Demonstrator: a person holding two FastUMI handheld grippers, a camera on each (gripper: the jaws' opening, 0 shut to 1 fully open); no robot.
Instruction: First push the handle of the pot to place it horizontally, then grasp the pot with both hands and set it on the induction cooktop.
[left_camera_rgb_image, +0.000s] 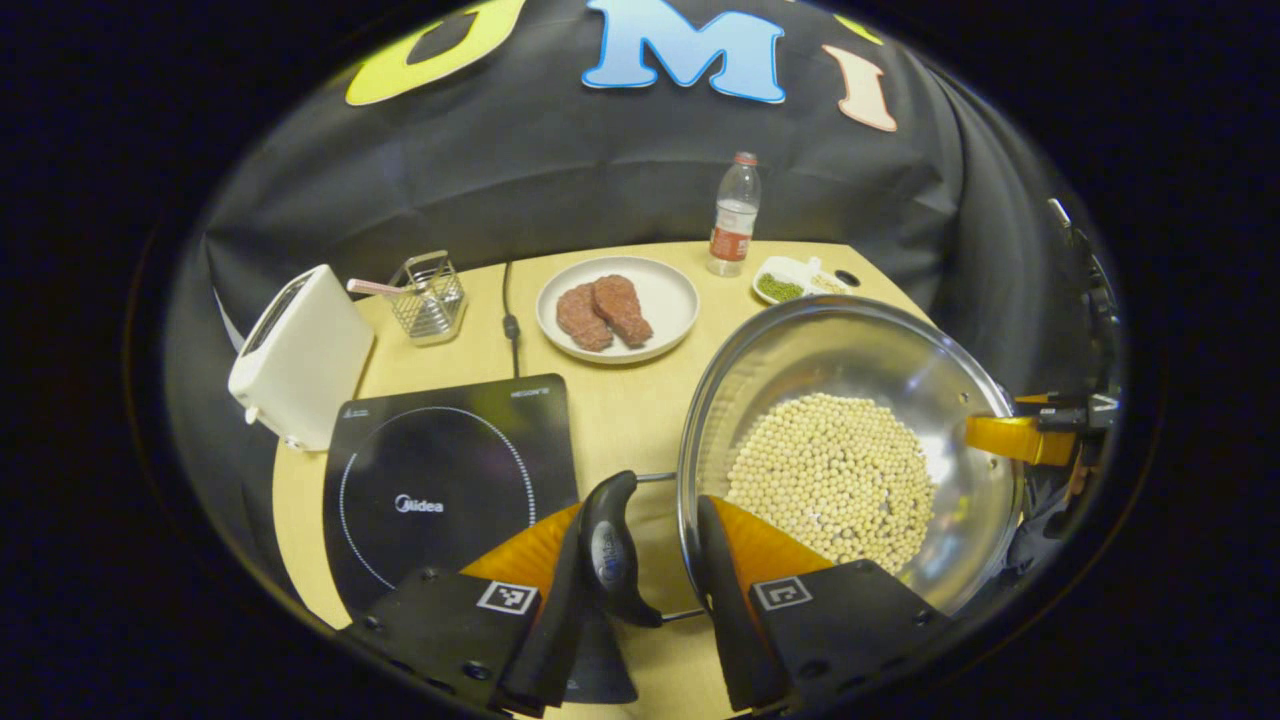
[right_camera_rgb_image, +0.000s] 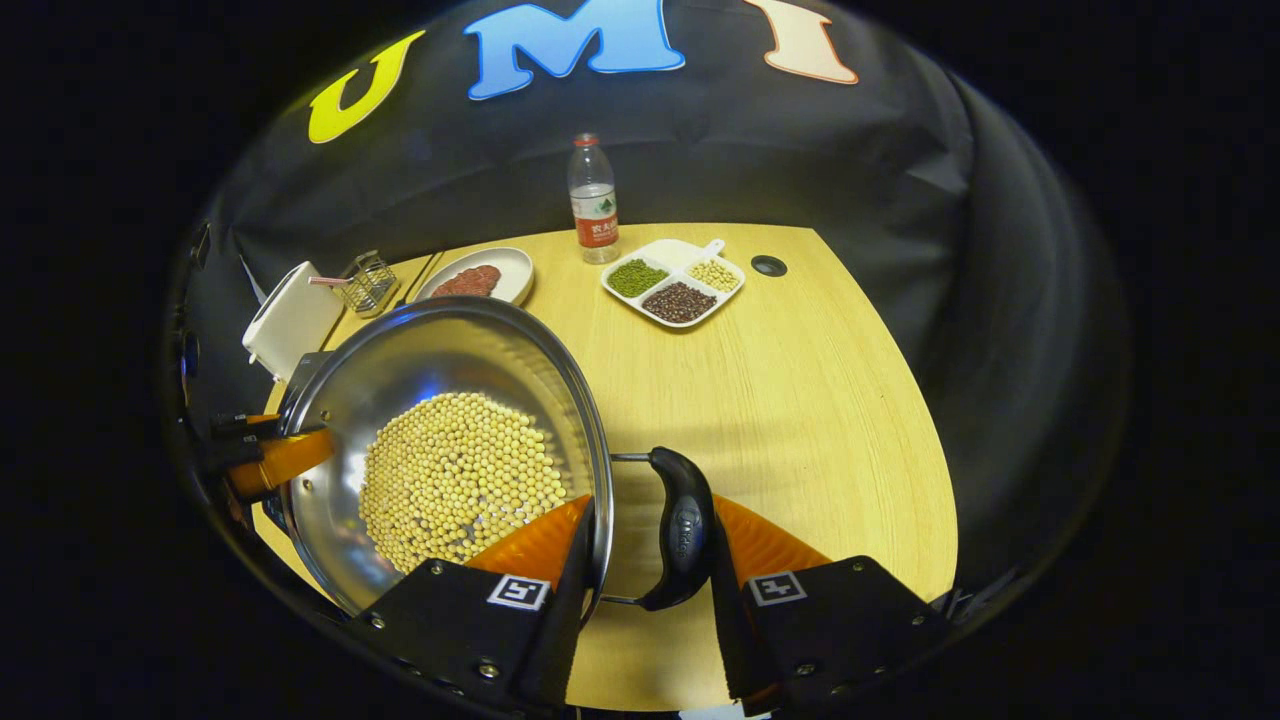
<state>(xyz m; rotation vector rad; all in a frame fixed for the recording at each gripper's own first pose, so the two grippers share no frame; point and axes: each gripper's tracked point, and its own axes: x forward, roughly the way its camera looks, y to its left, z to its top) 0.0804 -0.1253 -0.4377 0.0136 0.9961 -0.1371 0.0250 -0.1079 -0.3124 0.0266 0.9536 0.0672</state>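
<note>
Between each claw's fingers sits a handle of the pot (left_camera_rgb_image: 850, 450).

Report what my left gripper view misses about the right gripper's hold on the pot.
Observer: The right gripper brackets the pot at its rim and black side handle, with one finger inside the rim and one outside the handle.
Operator: Check the divided dish next.
Observer: The divided dish has a third compartment on its near side, filled with dark beans.
</note>
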